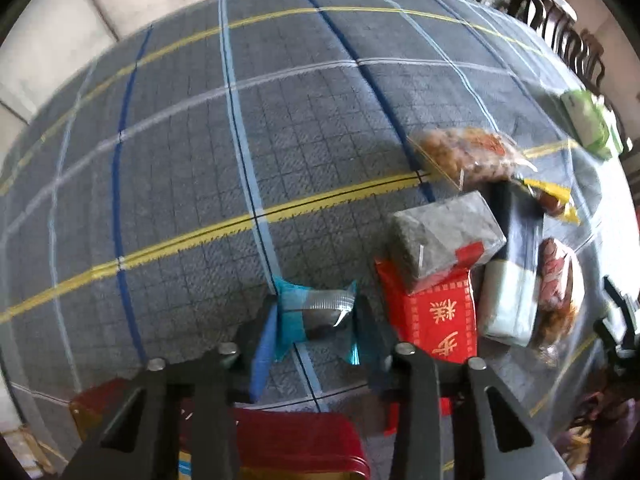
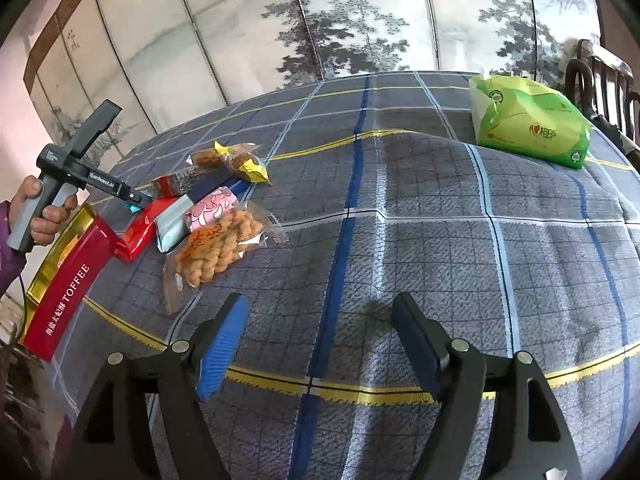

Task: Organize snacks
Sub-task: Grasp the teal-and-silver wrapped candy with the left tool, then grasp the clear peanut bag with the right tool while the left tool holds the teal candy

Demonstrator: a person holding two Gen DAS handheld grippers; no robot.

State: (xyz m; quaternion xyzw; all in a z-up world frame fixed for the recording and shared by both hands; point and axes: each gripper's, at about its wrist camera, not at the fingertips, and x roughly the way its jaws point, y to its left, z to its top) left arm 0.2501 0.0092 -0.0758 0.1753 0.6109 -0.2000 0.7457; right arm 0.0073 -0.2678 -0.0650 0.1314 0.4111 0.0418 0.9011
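At the far left of the right wrist view a hand [image 2: 38, 216] holds the left gripper [image 2: 134, 200], whose tip dips behind the snacks so its jaws are hidden there; the left wrist view shows them drawn in on a small teal-and-silver wrapped candy [image 1: 316, 314], blue pad against one twisted end and the dark finger at the other, though motion blur makes it hard to tell how firmly they press. Below them the red toffee tin [image 2: 68, 288] lies open at the desk's left edge, half cut off by the gripper body in the left view. Just right of the candy sits the heap — a red packet with gold characters [image 1: 440, 316], a grey block in clear wrap [image 1: 444, 232] lying on it, a dark-and-white packet [image 1: 512, 276] and a pink-patterned one [image 2: 214, 206] whose labels cannot be read, and a clear bag of fried dough twists [image 2: 220, 252], all touching or overlapping. Right of the heap the checked cloth [image 2: 400, 240] lies bare across the middle of the desk, wide open room. The right gripper [image 2: 320, 344] hovers over that bare stretch, jaws spread wide with nothing between them. Far right, near the back edge, a green tissue pack [image 2: 528, 120] stands well apart — a dark chair back behind it is cut off by the frame.
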